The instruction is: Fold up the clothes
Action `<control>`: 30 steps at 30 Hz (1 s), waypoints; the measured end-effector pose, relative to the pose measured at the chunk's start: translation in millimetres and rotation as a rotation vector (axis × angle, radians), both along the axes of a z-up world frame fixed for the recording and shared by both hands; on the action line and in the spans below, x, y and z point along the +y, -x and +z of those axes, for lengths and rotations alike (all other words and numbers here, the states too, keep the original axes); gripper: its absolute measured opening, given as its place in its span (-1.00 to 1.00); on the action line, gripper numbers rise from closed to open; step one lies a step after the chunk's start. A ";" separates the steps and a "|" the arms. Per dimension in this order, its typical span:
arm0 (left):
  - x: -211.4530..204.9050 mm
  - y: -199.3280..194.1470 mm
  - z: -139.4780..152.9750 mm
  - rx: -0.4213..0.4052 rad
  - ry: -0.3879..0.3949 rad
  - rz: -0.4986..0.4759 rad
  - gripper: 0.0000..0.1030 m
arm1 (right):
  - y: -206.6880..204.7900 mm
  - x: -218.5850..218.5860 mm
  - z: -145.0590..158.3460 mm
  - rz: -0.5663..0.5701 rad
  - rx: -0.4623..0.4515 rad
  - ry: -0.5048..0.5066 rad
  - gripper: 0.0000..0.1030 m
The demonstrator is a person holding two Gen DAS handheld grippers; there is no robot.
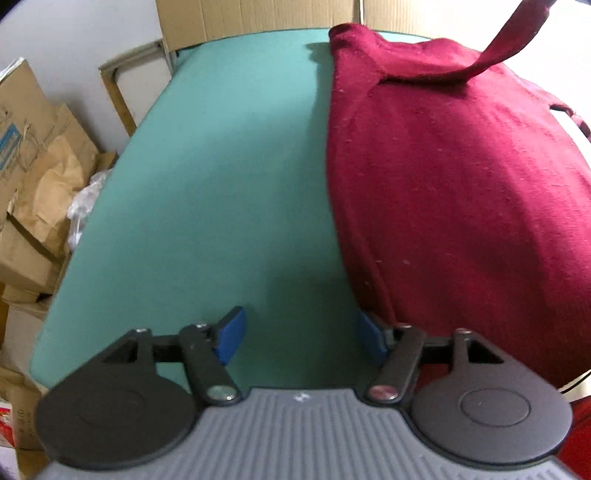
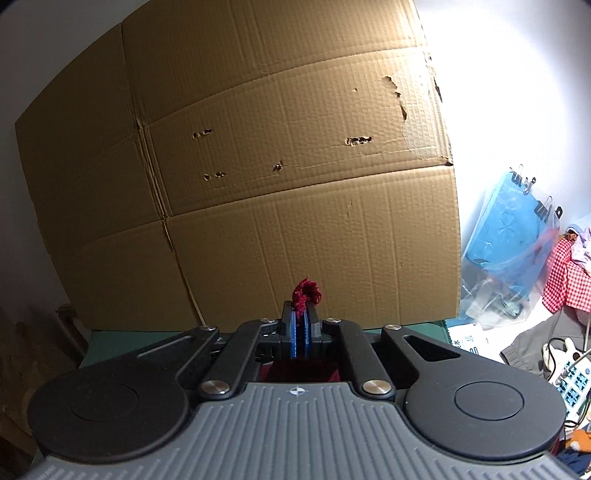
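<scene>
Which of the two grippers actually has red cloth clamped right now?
The right gripper: its pads pinch a tuft of the red garment. The left gripper stands open over the green table.

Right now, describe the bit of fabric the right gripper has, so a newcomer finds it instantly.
Find the big cardboard sheet standing behind the green table. In front of it, the right gripper is shut on a dark red cloth tuft poking above its blue pads, the only red thing against the brown board.

A green table (image 1: 221, 177) stands against a white wall (image 1: 74, 33), with a large flattened cardboard sheet (image 2: 258, 166) propped upright along its far edge. Cardboard boxes (image 1: 29, 155) crowd the floor beside its left edge. Bright light washes the right-hand wall (image 2: 517, 92).
</scene>
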State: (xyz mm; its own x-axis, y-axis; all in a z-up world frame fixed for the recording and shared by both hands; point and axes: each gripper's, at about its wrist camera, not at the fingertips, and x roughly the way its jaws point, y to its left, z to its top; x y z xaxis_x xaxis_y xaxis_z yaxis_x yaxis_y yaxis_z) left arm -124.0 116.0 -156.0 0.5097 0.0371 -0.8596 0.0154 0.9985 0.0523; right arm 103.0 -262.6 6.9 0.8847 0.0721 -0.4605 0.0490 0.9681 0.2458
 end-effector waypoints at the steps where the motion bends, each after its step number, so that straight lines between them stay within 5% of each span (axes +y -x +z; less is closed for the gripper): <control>1: -2.5 1.4 0.6 -0.001 0.023 -0.011 -0.03 | 2.9 3.2 2.6 -0.001 -0.003 0.011 -0.90; 5: -1.7 10.0 0.5 -0.014 0.106 -0.042 0.24 | 12.6 10.6 7.1 -0.015 -0.006 0.038 -0.90; 12: 14.7 23.5 8.1 -0.043 0.212 -0.053 0.32 | 33.5 20.5 6.4 -0.055 0.010 0.089 -0.90; 20: 13.5 24.5 21.7 -0.095 0.180 -0.074 0.51 | 40.0 27.4 7.2 -0.065 0.008 0.109 -0.90; 24: 3.6 17.6 11.1 -0.057 0.156 -0.065 0.23 | 32.4 24.8 8.4 -0.038 0.001 0.092 -0.90; 26: -1.4 13.6 3.8 -0.026 0.146 -0.033 -0.26 | 26.0 23.0 8.1 -0.018 0.005 0.086 -0.90; 29: -2.3 12.4 0.0 -0.017 0.198 0.047 -0.41 | 18.0 20.1 8.3 0.023 0.011 0.089 -0.90; 30: -2.3 12.3 -0.2 -0.016 0.214 0.069 -0.72 | 15.4 19.0 8.2 0.036 0.013 0.090 -0.90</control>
